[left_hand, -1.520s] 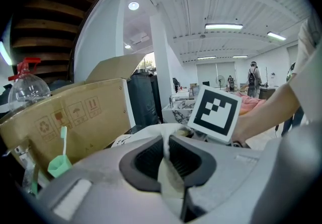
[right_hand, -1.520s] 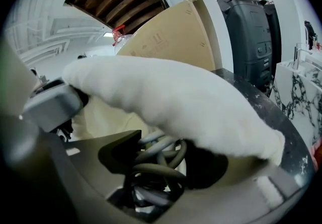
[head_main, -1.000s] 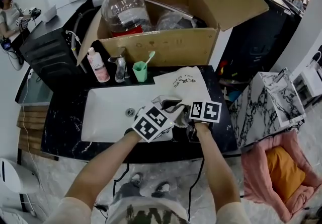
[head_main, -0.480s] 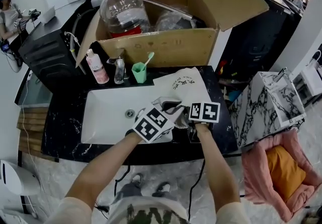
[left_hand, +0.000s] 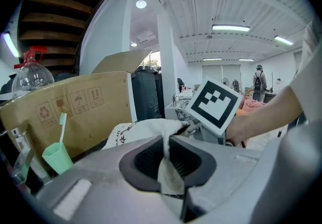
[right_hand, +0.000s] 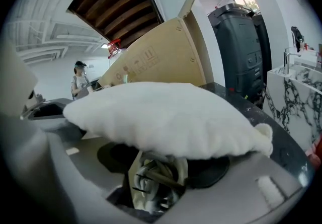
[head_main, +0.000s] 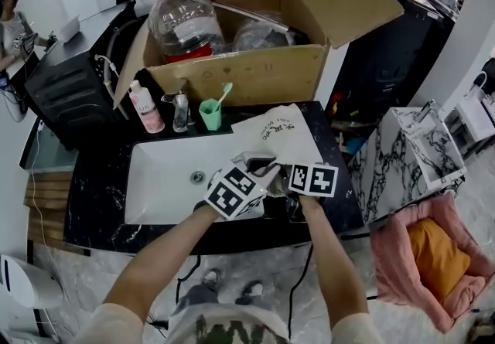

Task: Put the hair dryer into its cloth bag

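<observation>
The left tongs (left_hand: 170,157) pinch a limp strip of the white cloth bag (left_hand: 143,131); the right tongs (right_hand: 163,165) stand spread around a coiled cord (right_hand: 151,180) under its puffy bulge.

One cardboard box (head_main: 240,76) and one clear jug (head_main: 184,22) sit upper centre. Below are one green cup (head_main: 209,114), one toothbrush (head_main: 224,93), one bottle (head_main: 145,108), one cloth bag (head_main: 280,132).

Box (head_main: 247,72): behind the sink (head_main: 162,180), on the tabletop (head_main: 93,195).
Cup (head_main: 209,114): between box and sink.
Cloth bag (head_main: 280,131): right of sink.
</observation>
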`<action>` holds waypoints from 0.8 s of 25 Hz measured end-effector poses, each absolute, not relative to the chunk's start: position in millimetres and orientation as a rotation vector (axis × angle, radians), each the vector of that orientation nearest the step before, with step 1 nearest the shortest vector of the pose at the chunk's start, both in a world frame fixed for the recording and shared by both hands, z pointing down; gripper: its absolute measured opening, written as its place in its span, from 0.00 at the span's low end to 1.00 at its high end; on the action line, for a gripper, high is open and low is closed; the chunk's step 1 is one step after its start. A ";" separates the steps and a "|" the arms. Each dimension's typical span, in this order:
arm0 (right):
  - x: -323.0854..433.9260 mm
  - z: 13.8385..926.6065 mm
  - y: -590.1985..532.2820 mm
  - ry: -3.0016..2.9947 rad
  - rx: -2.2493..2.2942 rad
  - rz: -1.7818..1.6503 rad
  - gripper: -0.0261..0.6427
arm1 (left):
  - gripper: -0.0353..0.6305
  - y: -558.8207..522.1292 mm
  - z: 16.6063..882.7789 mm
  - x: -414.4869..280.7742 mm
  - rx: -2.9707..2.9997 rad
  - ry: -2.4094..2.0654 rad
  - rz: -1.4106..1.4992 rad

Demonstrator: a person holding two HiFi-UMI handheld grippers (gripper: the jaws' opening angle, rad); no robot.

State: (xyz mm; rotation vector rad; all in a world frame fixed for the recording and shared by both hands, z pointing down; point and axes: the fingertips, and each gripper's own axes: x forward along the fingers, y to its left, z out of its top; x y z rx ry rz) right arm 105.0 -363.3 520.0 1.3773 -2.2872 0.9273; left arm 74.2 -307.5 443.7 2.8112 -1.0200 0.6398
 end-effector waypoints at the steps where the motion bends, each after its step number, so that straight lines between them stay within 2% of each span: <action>1: 106.1 519.5 -361.3 -2.286 1.383 0.926 0.45 | 0.12 -307.3 444.1 74.2 2.808 -1.019 0.633; 12: 132.5 502.7 -335.6 -2.288 1.460 0.907 0.45 | 0.12 -304.7 454.9 77.2 2.766 -0.985 0.605; 20: 150.6 492.1 -316.6 -2.248 1.516 0.843 0.39 | 0.12 -304.2 461.1 80.8 2.757 -0.926 0.594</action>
